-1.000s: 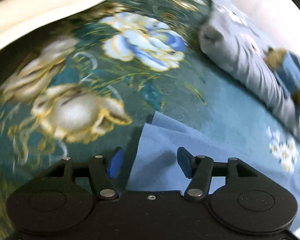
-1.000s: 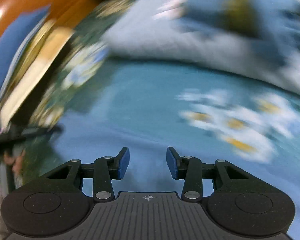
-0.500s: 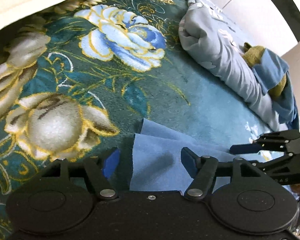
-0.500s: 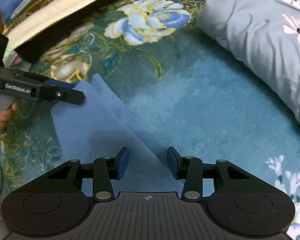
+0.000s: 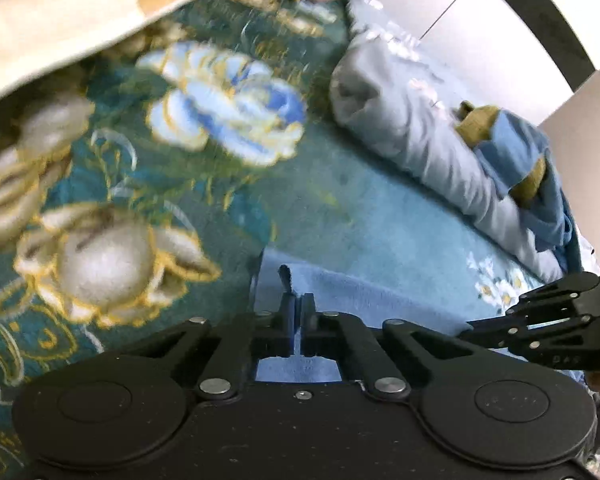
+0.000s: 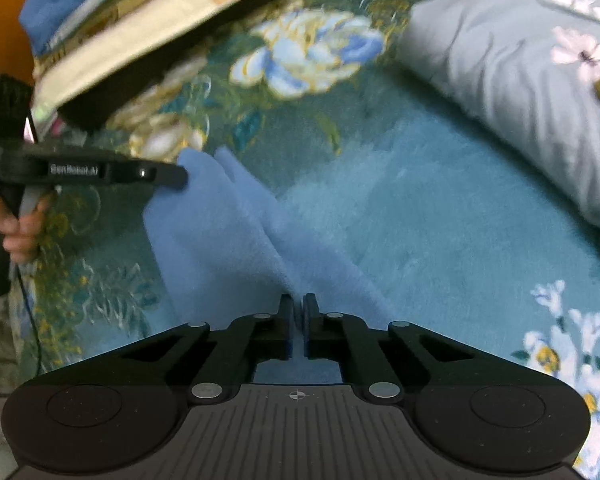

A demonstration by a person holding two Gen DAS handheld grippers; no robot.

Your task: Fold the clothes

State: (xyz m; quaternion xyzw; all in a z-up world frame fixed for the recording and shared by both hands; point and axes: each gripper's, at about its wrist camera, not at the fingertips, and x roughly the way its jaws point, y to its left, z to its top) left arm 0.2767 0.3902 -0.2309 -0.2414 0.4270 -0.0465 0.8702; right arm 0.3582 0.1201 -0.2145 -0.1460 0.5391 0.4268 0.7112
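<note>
A light blue cloth [image 6: 228,240] lies on a bed covered by a teal blanket [image 6: 440,208] patterned with large flowers. The cloth is folded into long, overlapping layers that run from the near edge of the right wrist view up toward a blue and cream flower [image 6: 304,56] woven into the blanket.

The right gripper [image 6: 298,312] is at the near end of the cloth. Its jaws have just closed, and the two blue pads are pressed together on a ridge of the blue fabric pinched between them.

The left gripper [image 5: 298,312] is at the far corner of the cloth, the end nearer the flower. Its jaws have also just closed; they are drawn tight, with a small tuft of the cloth [image 5: 360,292] poking up between the fingertips. Seen from the right wrist view, this gripper [image 6: 176,178] reaches in from the left edge, its tip resting on the corner of the cloth, and a person's hand [image 6: 20,228] grips its handle.

Beyond the cloth, on the side away from that hand, a grey floral pillow [image 6: 520,80] lies along the edge of the blanket. In the left wrist view a blue garment [image 5: 528,172] is heaped on the pillow [image 5: 412,128]. A stack of cream and tan bedding [image 6: 148,32] sits beyond the flower, on the hand's side. Both views are somewhat blurred.
</note>
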